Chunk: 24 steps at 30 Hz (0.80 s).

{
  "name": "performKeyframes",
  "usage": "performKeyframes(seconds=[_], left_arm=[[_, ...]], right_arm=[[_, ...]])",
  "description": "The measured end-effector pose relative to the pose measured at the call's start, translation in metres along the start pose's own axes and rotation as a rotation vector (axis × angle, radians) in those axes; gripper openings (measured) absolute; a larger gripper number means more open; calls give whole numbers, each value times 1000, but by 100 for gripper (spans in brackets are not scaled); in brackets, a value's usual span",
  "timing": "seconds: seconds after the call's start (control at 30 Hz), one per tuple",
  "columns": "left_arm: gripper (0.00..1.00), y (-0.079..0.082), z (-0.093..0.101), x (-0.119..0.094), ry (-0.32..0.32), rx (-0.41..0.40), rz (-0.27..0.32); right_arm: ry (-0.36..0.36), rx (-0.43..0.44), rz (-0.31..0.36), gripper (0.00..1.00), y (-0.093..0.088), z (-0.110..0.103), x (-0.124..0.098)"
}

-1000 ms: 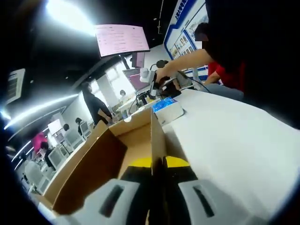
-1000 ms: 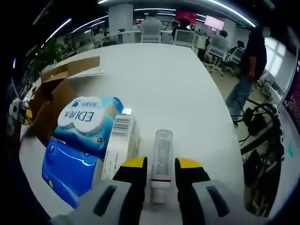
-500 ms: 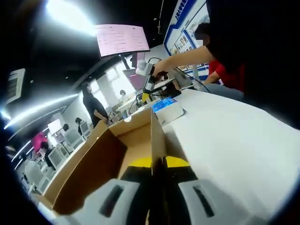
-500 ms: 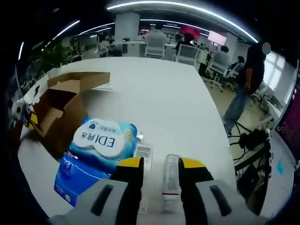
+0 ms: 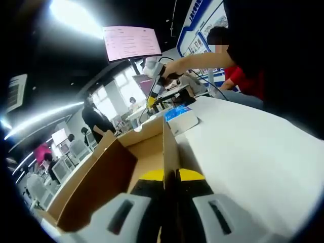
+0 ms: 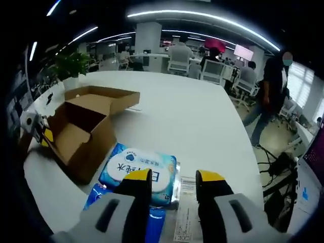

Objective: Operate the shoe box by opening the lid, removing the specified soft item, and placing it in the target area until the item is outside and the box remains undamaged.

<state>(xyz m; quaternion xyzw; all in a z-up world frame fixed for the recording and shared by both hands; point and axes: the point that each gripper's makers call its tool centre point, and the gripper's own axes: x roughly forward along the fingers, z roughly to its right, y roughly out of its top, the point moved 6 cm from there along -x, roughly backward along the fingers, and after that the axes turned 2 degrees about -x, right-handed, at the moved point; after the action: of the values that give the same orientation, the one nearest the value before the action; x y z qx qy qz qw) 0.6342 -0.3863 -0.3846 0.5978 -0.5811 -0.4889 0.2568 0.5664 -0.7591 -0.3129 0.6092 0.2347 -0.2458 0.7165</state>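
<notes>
Our left gripper view sits low and very near the open shoe box (image 5: 121, 167), looking along its wall across the white surface (image 5: 253, 152). Our right gripper view looks down from higher, farther off. Both share the shoe box (image 6: 81, 131) and surface.

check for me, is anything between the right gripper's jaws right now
No, the right gripper has its jaws apart with nothing between them, raised above the blue tissue pack on the white table.

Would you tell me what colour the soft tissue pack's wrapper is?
The tissue pack is blue and white, clearest in the right gripper view.
</notes>
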Motion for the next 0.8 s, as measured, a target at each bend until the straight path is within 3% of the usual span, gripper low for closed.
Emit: performKeyframes(seconds=[0.3, 0.37, 0.8], left_arm=[[7, 0, 0, 0, 0, 0, 1], [7, 0, 0, 0, 0, 0, 1], [7, 0, 0, 0, 0, 0, 1]], right_arm=[[32, -9, 27, 42, 15, -19, 10], [47, 32, 35, 42, 19, -23, 12], [121, 82, 125, 55, 51, -54, 37]])
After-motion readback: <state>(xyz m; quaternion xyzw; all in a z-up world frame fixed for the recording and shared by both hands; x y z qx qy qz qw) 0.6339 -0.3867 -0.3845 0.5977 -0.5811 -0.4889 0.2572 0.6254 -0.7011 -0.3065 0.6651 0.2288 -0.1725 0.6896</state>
